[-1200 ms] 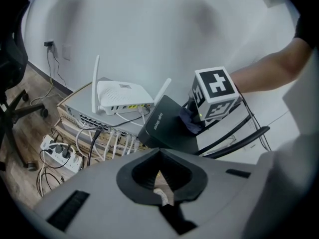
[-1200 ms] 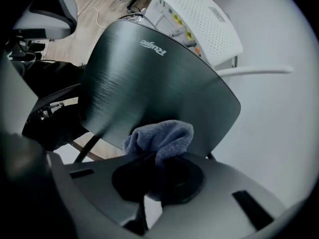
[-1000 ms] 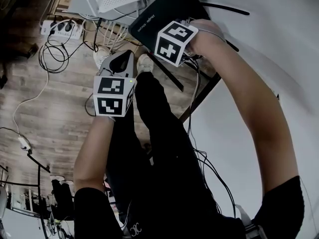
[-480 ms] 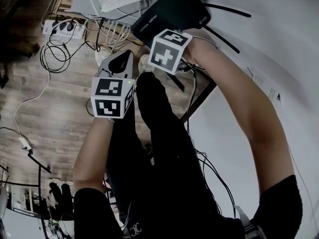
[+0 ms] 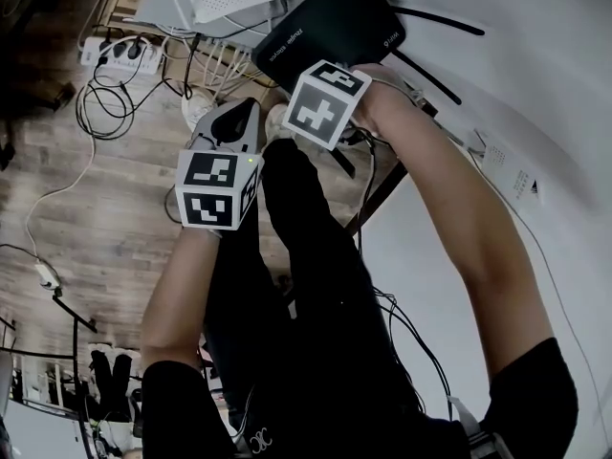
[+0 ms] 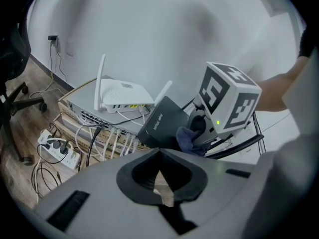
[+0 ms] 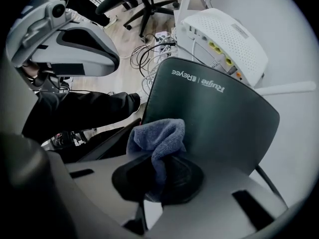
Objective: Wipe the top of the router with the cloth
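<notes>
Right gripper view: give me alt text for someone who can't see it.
The right gripper is shut on a blue cloth, held against the top of a black router. A white router sits behind it.

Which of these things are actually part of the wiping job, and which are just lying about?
In the job: black router; blue cloth lying on its top; right gripper, shut on the cloth.

Lying about: white router; power strip; white cables; office chair; left gripper, shut on nothing, held off to the side.
</notes>
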